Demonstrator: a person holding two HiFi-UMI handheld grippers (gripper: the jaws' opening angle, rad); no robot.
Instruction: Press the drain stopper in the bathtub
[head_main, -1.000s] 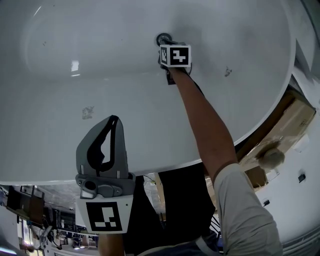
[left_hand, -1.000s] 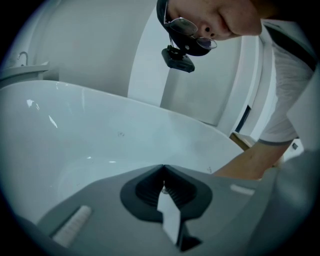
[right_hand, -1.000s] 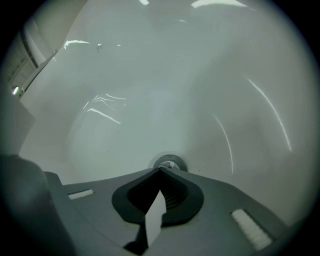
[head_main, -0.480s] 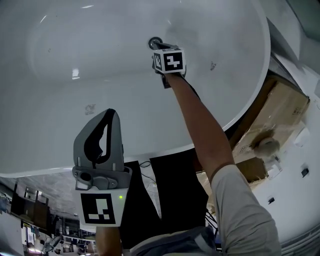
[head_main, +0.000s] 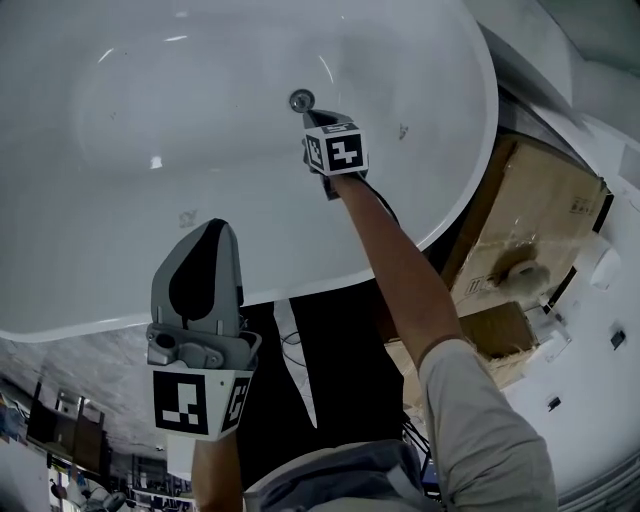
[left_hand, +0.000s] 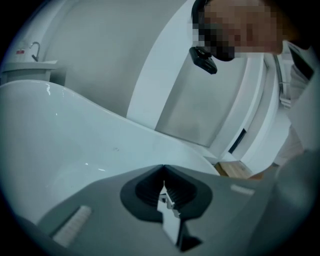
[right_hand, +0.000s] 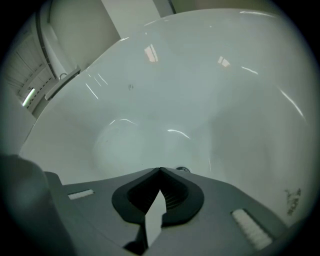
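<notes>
Right claw (right_hand: 160, 171) is shut, its two tips pressed together with nothing between them, and it reaches deep down into the tub (head_main: 120, 130). The stopper (head_main: 300, 99), a small round metal thing, sits at the bottom of the tub, just past the tips and a bit to the right in the right gripper view. The tips look close to it but not on it, so I think the step in hand is lining up for the push. I cannot tell if the stopper is up or down. Next, the shut tips need to go over the middle of the stopper and push straight down, not at a slant, or they may slip off the smooth metal. The left claw (left_hand: 163, 169) is shut too and holds nothing; it hangs up high by the near edge of the tub and has no job here
</notes>
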